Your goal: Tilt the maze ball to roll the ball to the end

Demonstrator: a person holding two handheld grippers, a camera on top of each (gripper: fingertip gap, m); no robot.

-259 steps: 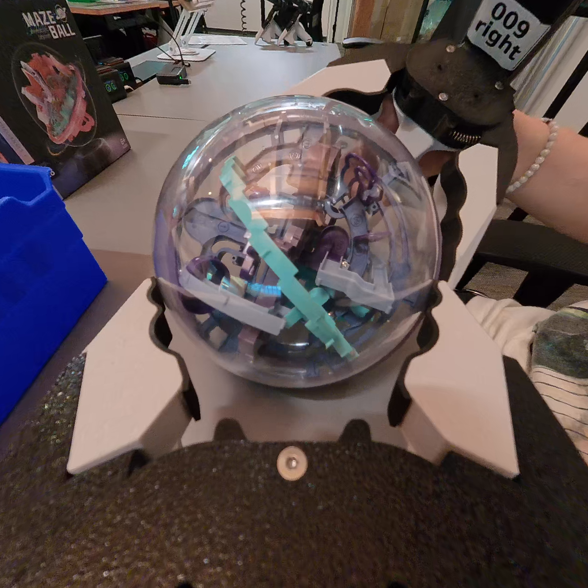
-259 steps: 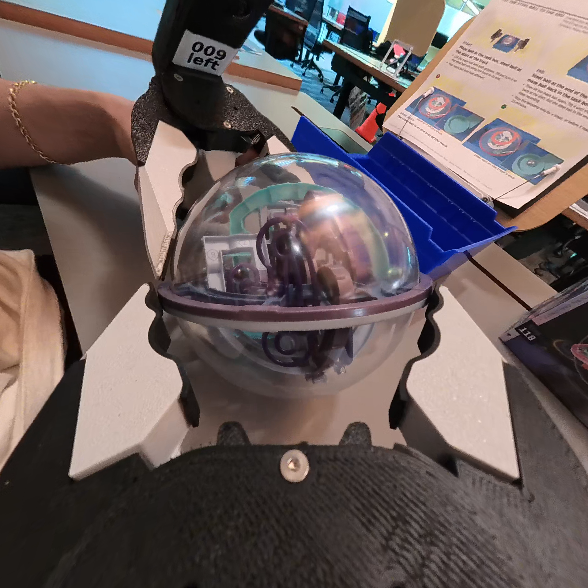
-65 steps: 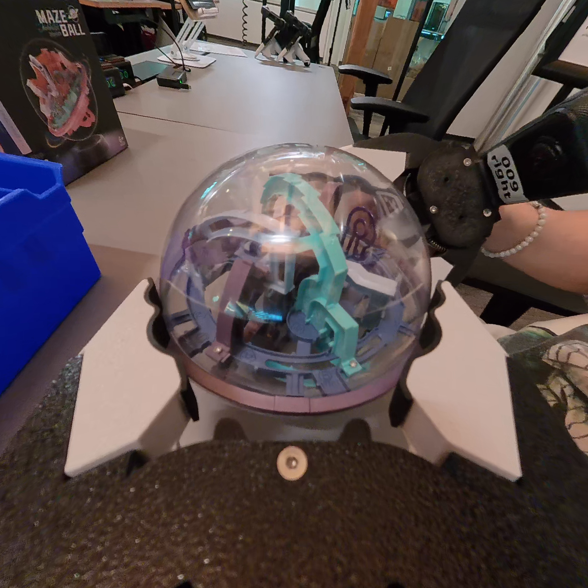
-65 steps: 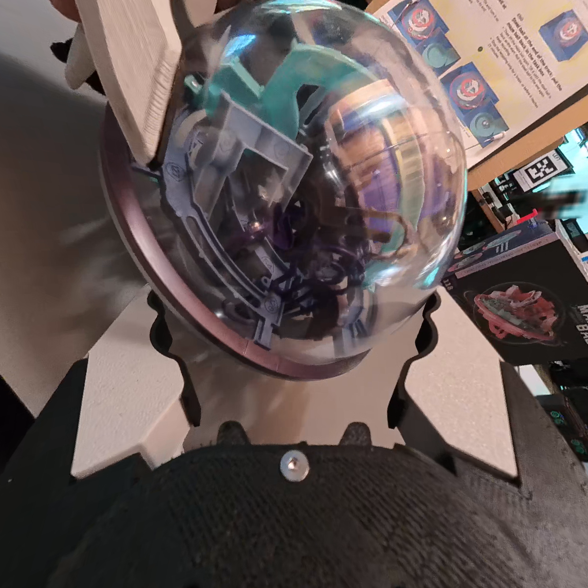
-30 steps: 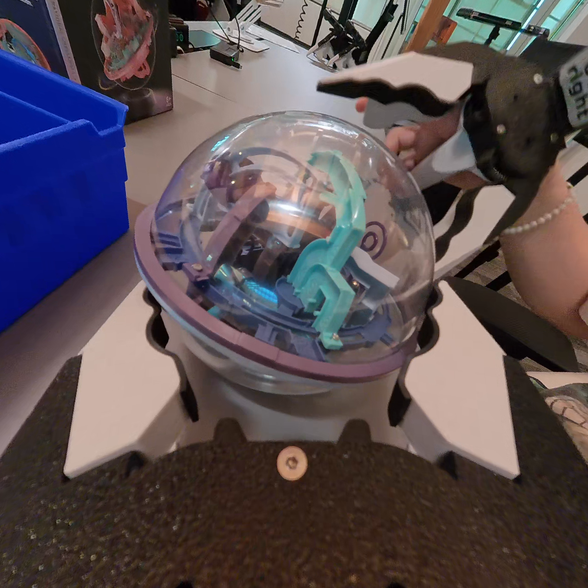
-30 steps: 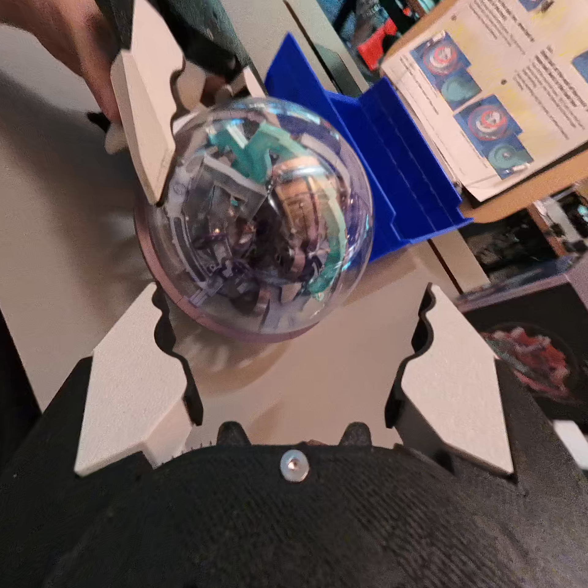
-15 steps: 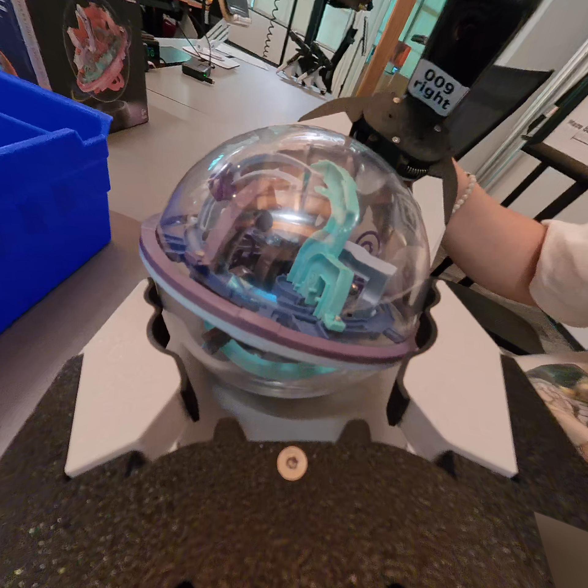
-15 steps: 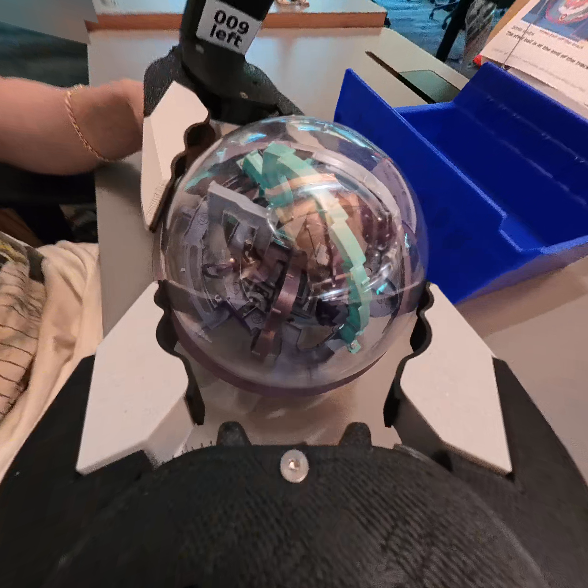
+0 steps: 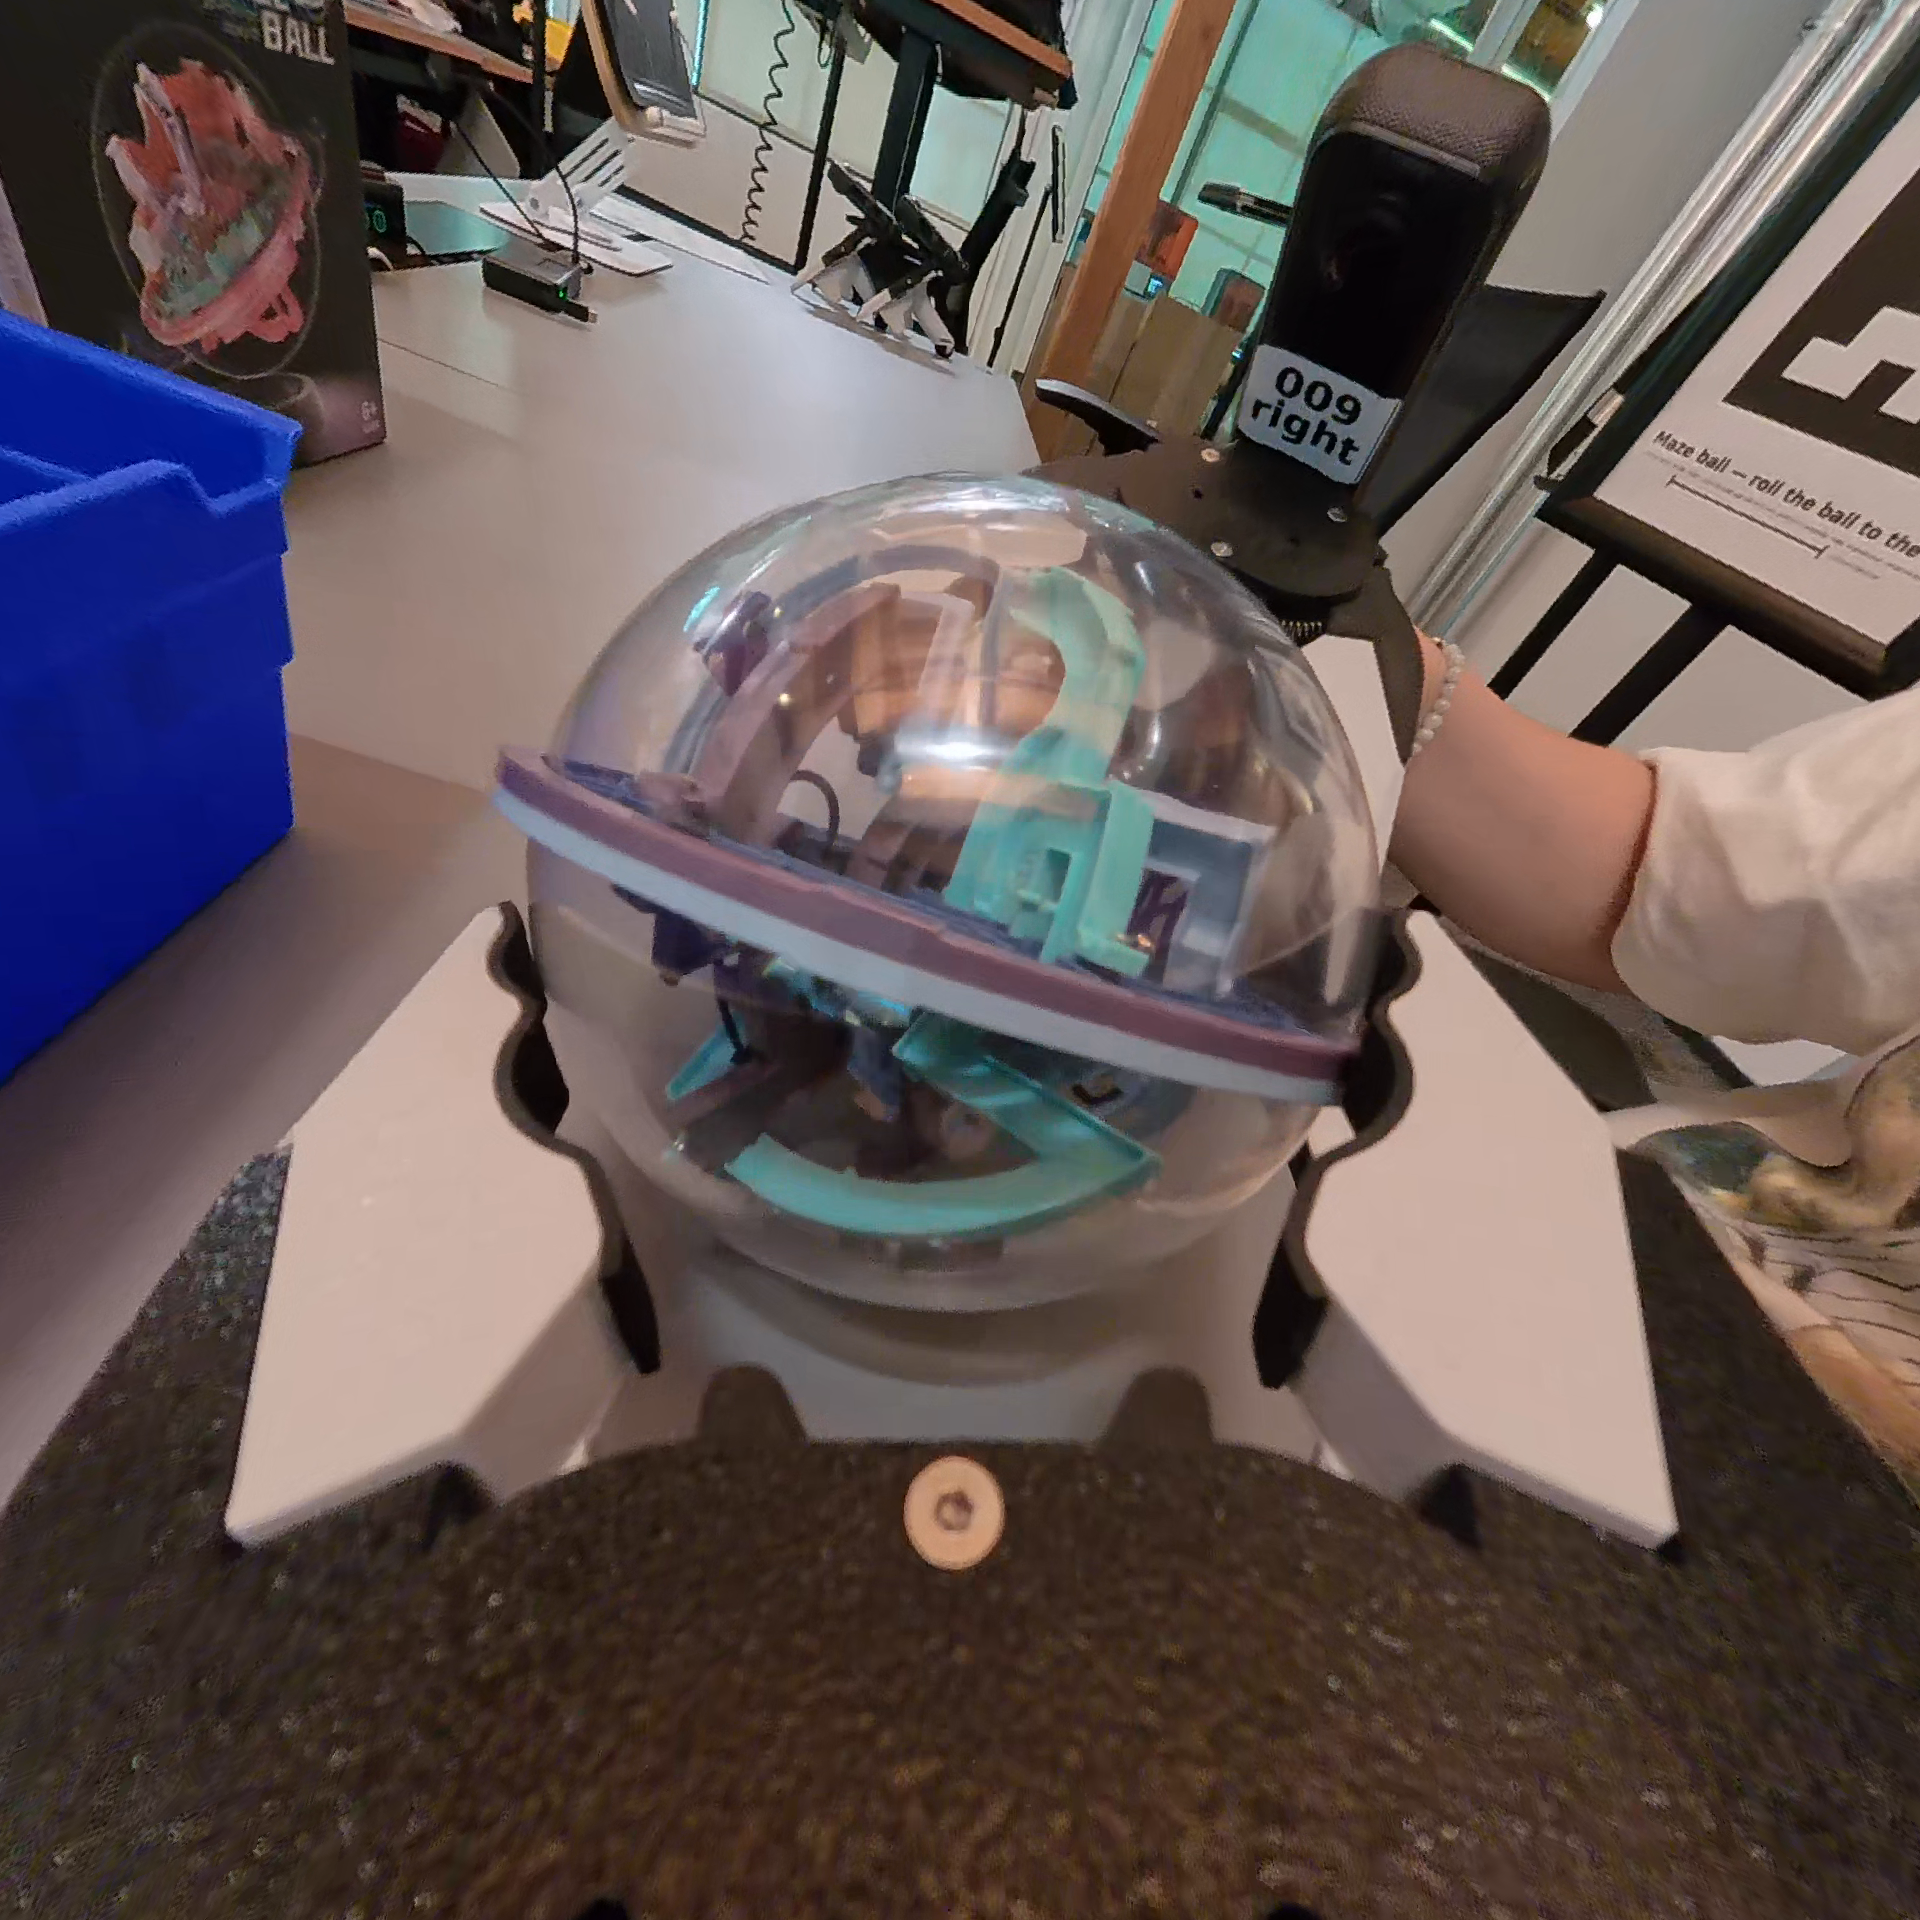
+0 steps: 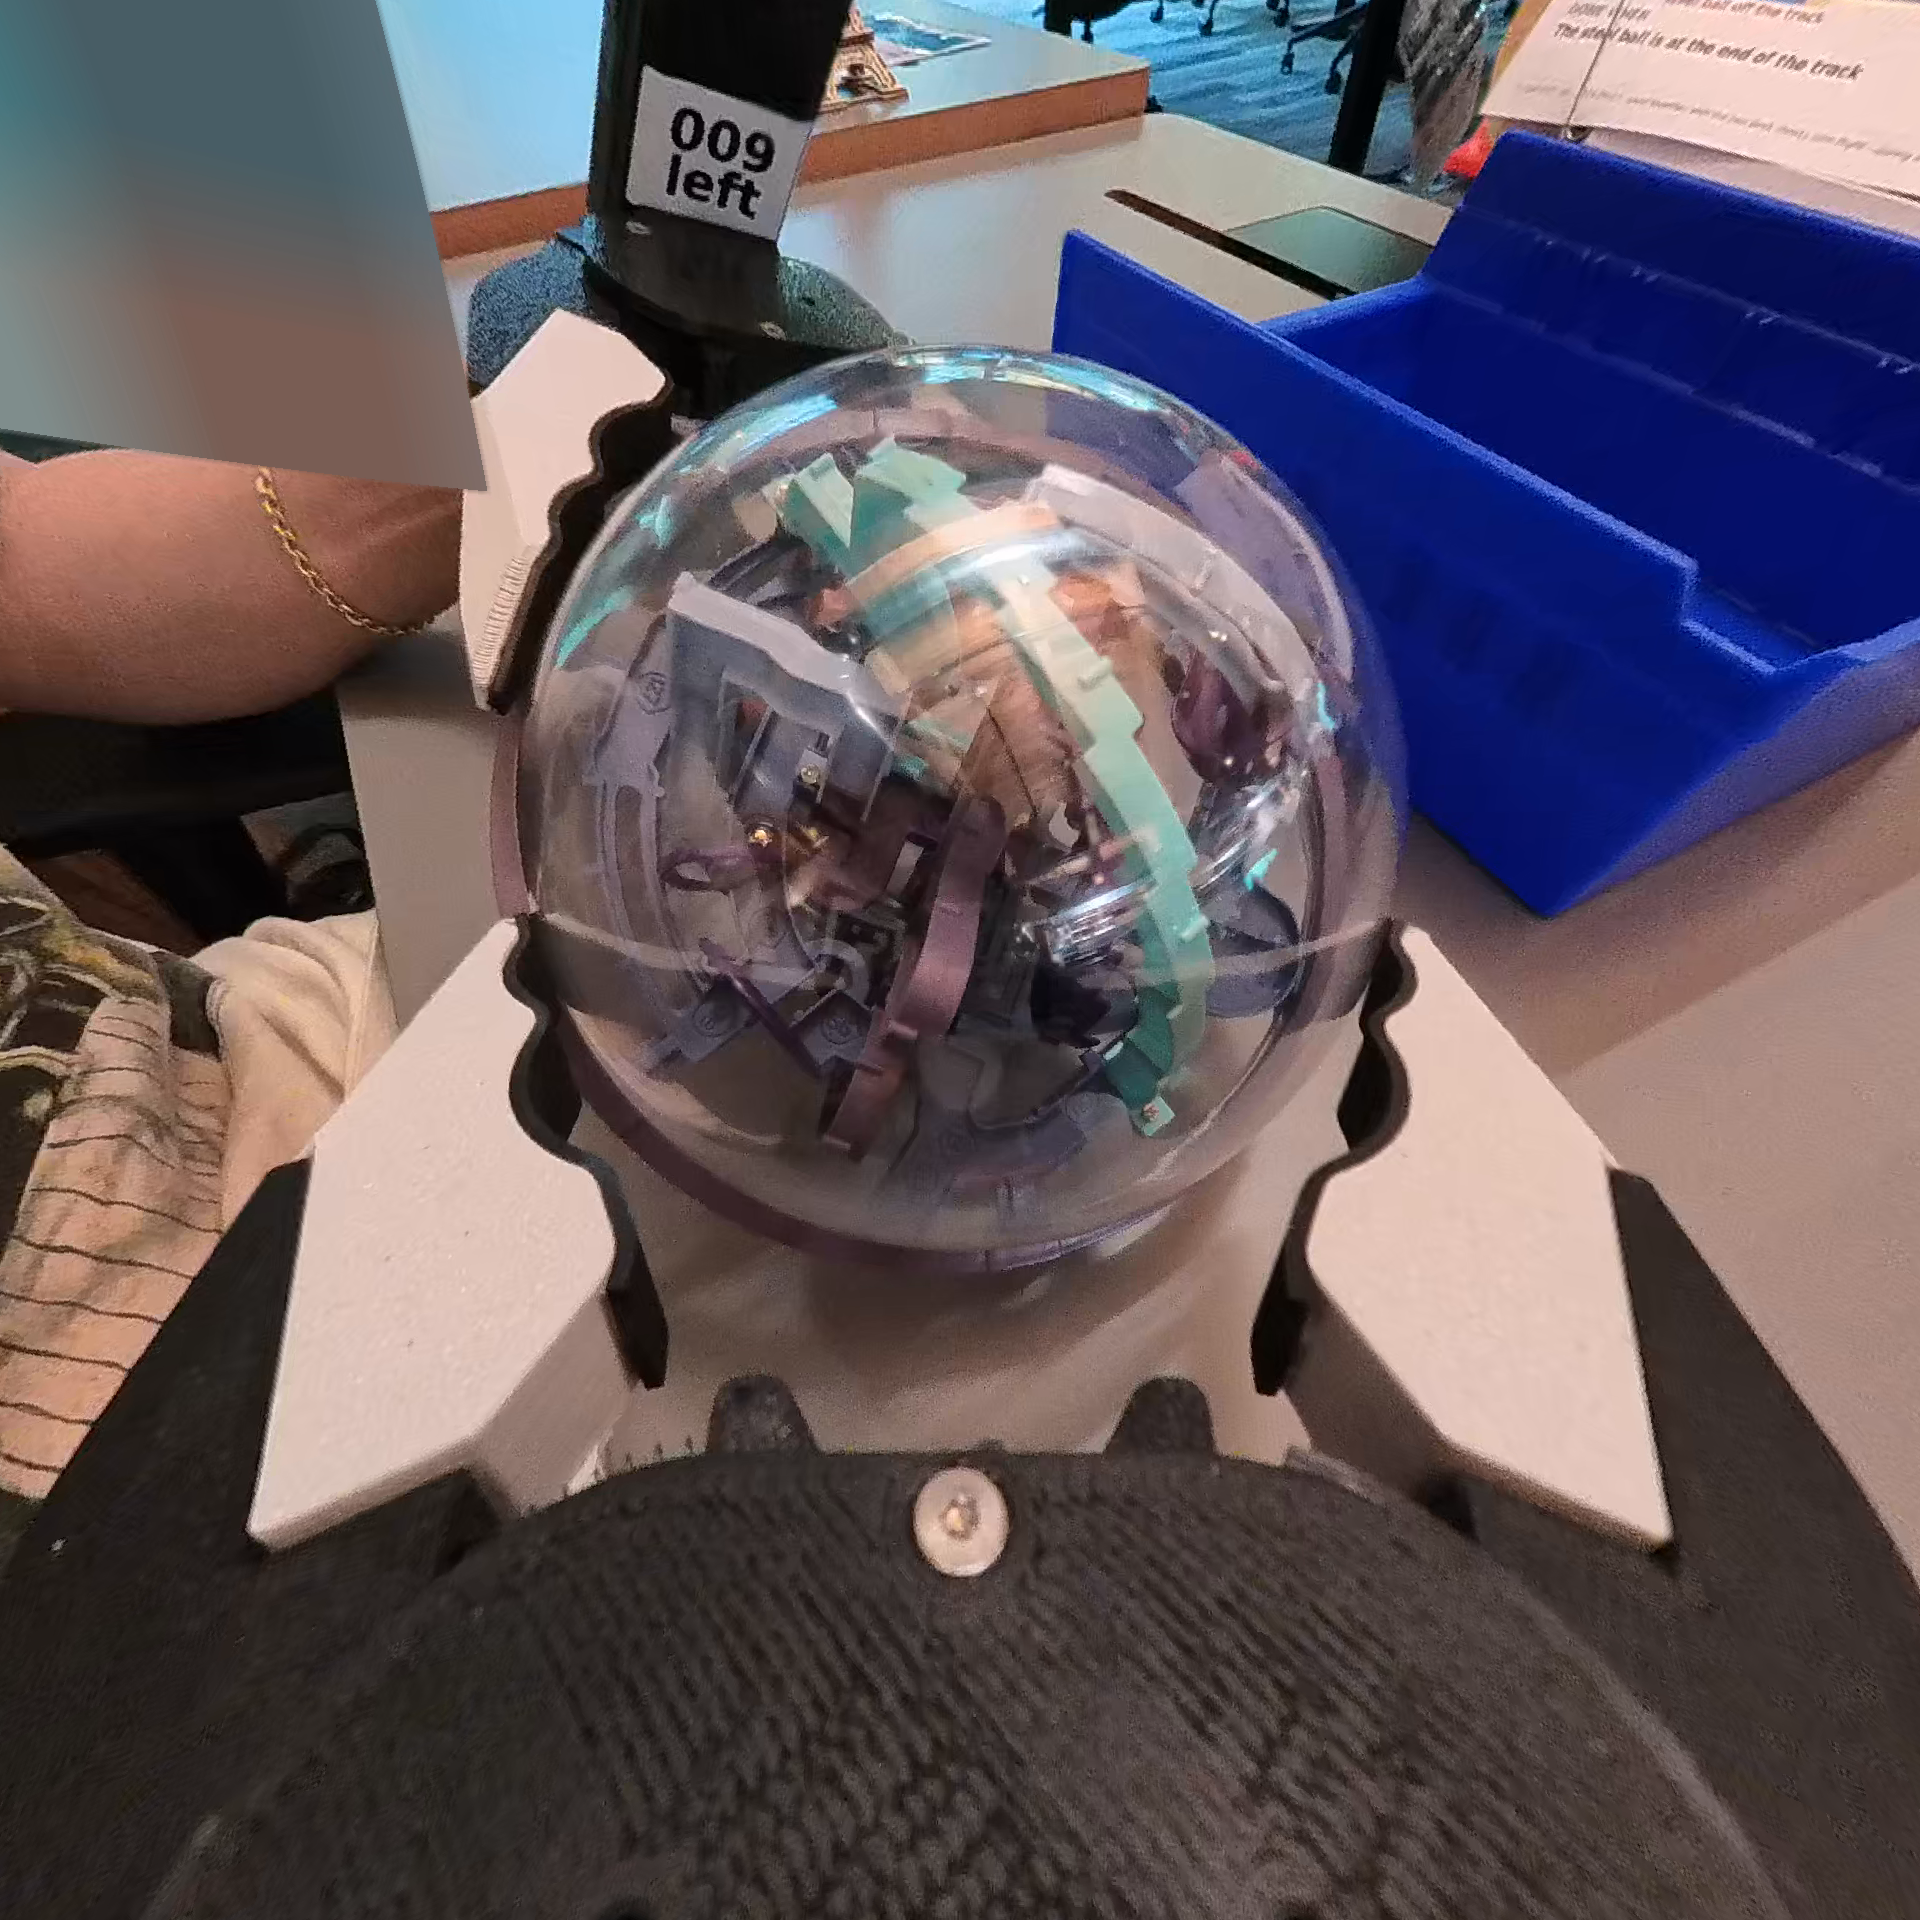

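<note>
Bench [image 9: 644,436] under everything, blue bin [image 10: 1558,582] beyond right tool.
Maze ball [image 9: 956,883] sits between both tools, so each can tilt it.
Left tool [image 9: 956,935] spread wide, pads pressing ball sides; purple seam tilted.
Right tool [image 10: 956,956] equally wide, clamping ball from opposite side.
Small ball inside: cannot tell where.

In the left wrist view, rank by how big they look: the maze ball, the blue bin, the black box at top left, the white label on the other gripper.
1. Maze ball, though it sits nearest the camera.
2. Blue bin, cut off by the frame edge, so true size unsure.
3. Black box, farther back and also cropped.
4. White label, clearly smallest.
</note>
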